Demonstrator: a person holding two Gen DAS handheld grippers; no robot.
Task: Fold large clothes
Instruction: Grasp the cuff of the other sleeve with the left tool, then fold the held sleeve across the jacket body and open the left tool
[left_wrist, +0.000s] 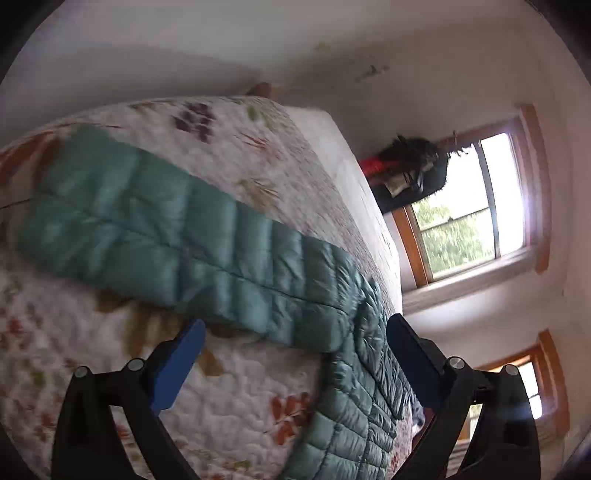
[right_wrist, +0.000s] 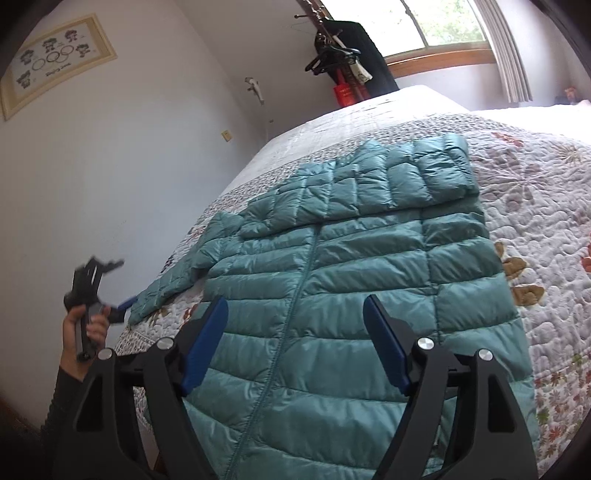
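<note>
A teal quilted puffer jacket (right_wrist: 332, 280) lies flat on the bed, front zip up. Its far sleeve is folded across the chest; the near-left sleeve (right_wrist: 173, 280) stretches out toward the bed's left edge. My right gripper (right_wrist: 295, 310) hovers open above the jacket's lower front, nothing between its blue pads. In the right wrist view my left gripper (right_wrist: 123, 306) sits in a hand by the cuff of that outstretched sleeve. The left wrist view, tilted, shows the jacket (left_wrist: 177, 236) with the sleeve (left_wrist: 365, 369) running between the open left gripper (left_wrist: 295, 332) fingers, not pinched.
A floral quilt (right_wrist: 535, 221) covers the bed. The white wall (right_wrist: 147, 147) runs close along the bed's left side, with a framed picture (right_wrist: 55, 59). Hangers and dark clothes (right_wrist: 347, 55) hang near the window (right_wrist: 443, 26) at the far end.
</note>
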